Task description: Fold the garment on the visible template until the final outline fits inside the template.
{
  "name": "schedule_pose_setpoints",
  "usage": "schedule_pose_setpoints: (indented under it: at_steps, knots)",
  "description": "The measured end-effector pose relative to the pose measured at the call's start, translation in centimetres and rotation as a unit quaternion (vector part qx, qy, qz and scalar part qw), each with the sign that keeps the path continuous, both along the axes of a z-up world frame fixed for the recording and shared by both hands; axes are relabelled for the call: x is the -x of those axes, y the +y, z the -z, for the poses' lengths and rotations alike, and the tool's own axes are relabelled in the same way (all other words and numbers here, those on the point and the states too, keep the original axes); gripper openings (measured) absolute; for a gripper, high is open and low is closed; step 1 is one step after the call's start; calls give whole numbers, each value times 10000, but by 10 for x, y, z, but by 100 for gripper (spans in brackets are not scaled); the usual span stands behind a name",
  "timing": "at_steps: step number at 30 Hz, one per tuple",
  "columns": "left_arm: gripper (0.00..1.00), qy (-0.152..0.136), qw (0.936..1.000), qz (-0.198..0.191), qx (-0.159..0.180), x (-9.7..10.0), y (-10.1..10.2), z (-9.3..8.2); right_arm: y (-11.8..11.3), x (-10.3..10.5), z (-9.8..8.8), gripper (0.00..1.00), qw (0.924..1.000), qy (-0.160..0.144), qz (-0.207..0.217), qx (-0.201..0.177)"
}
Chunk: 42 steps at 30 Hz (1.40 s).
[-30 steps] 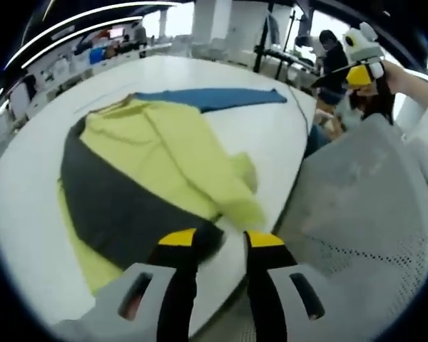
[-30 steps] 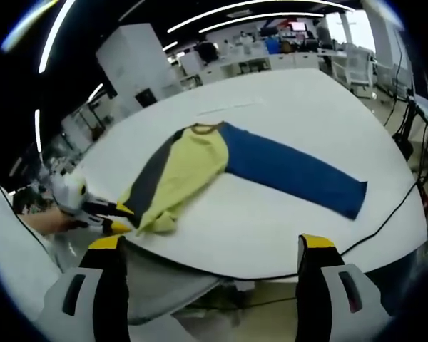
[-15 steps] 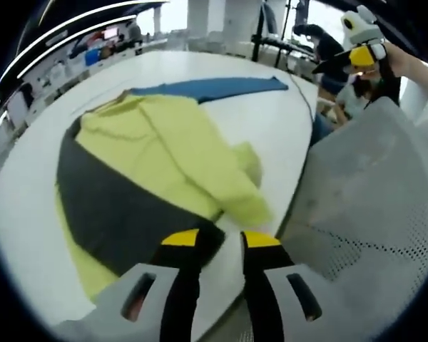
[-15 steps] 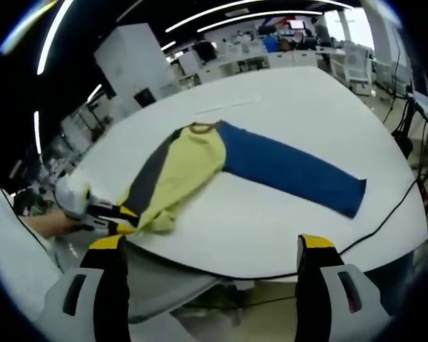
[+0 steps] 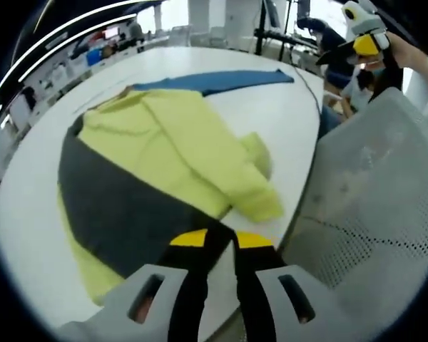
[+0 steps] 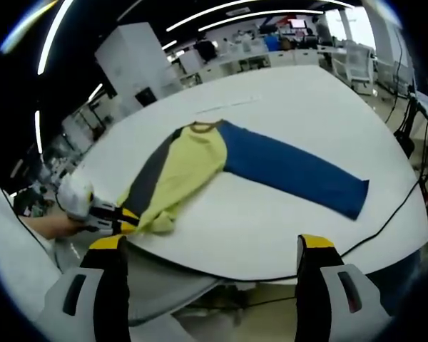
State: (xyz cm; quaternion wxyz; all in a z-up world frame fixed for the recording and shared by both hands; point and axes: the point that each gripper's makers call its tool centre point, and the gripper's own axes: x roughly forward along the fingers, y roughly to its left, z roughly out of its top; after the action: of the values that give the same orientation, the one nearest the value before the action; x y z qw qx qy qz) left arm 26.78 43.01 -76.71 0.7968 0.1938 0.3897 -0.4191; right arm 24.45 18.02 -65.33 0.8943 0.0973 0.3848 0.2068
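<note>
A garment [image 5: 171, 149] in pale yellow and dark grey lies flat on the white table [image 5: 285, 121], with its blue sleeve [image 5: 214, 80] stretched out at the far end. A yellow sleeve is folded across the body. My left gripper [image 5: 220, 241] sits at the near dark grey hem, its jaws pressed together on that edge. In the right gripper view the garment [image 6: 178, 167] lies mid-table with the blue sleeve [image 6: 292, 171] reaching right, and the left gripper [image 6: 118, 217] bites its left end. My right gripper [image 6: 210, 246] hangs open off the table's edge, holding nothing; it also shows raised high [image 5: 364, 39].
A grey mesh chair back [image 5: 371, 214] stands against the table edge beside my left gripper. A black cable [image 6: 385, 221] runs along the table's right rim. A thin marked line [image 6: 228, 105] lies beyond the collar. A person's hand [image 6: 50, 224] holds the left gripper. Desks and shelves fill the background.
My left gripper's jaws have come together on the dark grey hem, and it has moved slightly in over the table. The right gripper has held still and stayed open.
</note>
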Motion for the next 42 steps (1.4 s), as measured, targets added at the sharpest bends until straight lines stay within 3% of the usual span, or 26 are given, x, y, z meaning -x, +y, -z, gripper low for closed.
schedule_pose_setpoints:
  at_steps: [22, 42]
  knots:
    - [0, -50, 9998, -177, -29, 1, 2, -1, 0, 6, -2, 98, 10000, -57, 67, -26]
    - [0, 192, 9928, -797, 873, 3, 5, -49, 13, 13, -4, 98, 9998, -142, 36, -114]
